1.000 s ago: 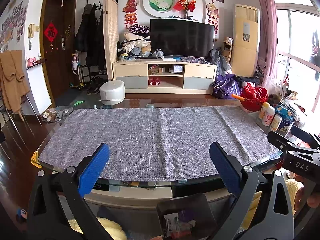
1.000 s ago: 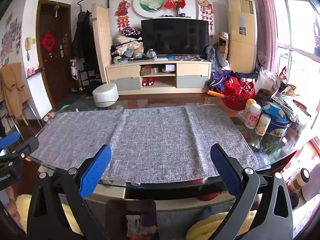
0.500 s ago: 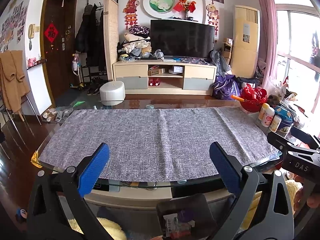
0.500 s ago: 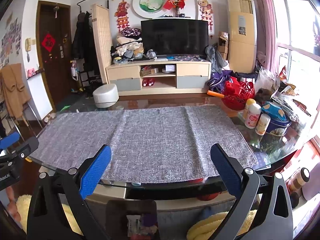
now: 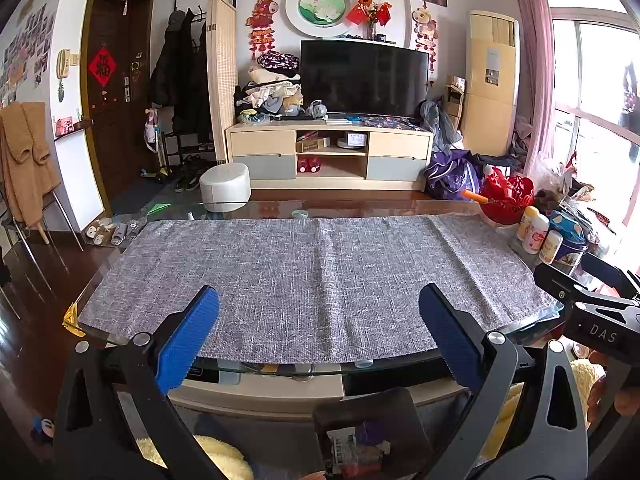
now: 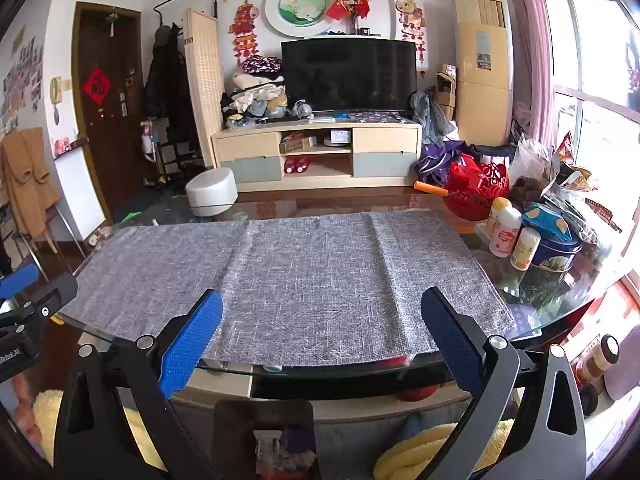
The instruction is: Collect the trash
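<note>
A glass table (image 5: pixel 96 334) lies ahead of the open claws — a grey woven cloth (image 5: pixel 312 280) covering it, bottles (image 6: pixel 505 232) at right.

Looking forward from just off the near edge of the grey woven cloth (image 5: pixel 312 276) (image 6: pixel 288 280), side by side, sharing it.

Table (image 5: pixel 100 336): I see clear, glossy glass.
Runner (image 5: pixel 312 276): grey woven cloth, coarse and matt.
Finger pads (image 6: pixel 192 344): blue, ribbed, rubbery-looking.
Gripper frame (image 6: pixel 516 392): matt black plastic, shiny metal bolts.
Floor (image 5: pixel 24 320): dark polished wood.
</note>
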The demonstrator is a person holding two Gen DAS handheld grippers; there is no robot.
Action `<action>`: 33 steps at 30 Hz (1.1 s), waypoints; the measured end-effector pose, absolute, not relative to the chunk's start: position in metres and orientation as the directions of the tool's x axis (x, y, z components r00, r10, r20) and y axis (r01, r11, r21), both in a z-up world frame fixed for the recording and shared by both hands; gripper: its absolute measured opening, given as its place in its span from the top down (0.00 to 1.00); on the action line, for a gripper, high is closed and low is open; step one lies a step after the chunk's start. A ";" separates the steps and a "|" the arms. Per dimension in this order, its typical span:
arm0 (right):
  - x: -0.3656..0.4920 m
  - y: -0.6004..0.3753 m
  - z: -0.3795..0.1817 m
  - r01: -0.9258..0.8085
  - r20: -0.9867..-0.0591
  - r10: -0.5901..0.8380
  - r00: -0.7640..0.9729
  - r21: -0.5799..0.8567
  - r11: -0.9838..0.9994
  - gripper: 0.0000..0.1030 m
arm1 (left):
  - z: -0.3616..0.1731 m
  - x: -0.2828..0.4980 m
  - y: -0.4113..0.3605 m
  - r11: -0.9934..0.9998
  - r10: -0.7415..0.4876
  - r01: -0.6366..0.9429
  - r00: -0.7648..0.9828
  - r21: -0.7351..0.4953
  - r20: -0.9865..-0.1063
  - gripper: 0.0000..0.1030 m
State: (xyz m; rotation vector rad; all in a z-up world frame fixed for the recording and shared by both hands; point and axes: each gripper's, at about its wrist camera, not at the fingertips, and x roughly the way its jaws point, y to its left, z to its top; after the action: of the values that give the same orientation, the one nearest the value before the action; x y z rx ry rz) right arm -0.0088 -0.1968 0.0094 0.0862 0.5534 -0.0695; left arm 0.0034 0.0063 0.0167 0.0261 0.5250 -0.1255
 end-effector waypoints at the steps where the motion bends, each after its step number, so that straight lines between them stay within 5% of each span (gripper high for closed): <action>1: -0.009 -0.197 0.009 0.089 -0.528 -0.043 0.848 0.062 0.994 0.03 | 0.017 0.003 0.006 0.992 -0.113 0.126 0.858 -0.008 -0.502 0.08; 33: -0.014 -0.192 0.014 0.100 -0.525 -0.051 0.849 0.065 0.993 0.03 | 0.021 -0.001 0.007 0.992 -0.107 0.125 0.862 0.004 -0.496 0.08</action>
State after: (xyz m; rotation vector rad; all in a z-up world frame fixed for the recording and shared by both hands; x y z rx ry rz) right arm -0.0137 -0.1921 0.0137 0.0907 0.5506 -0.0797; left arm -0.0008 0.0074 0.0214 0.0360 0.5184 -0.1215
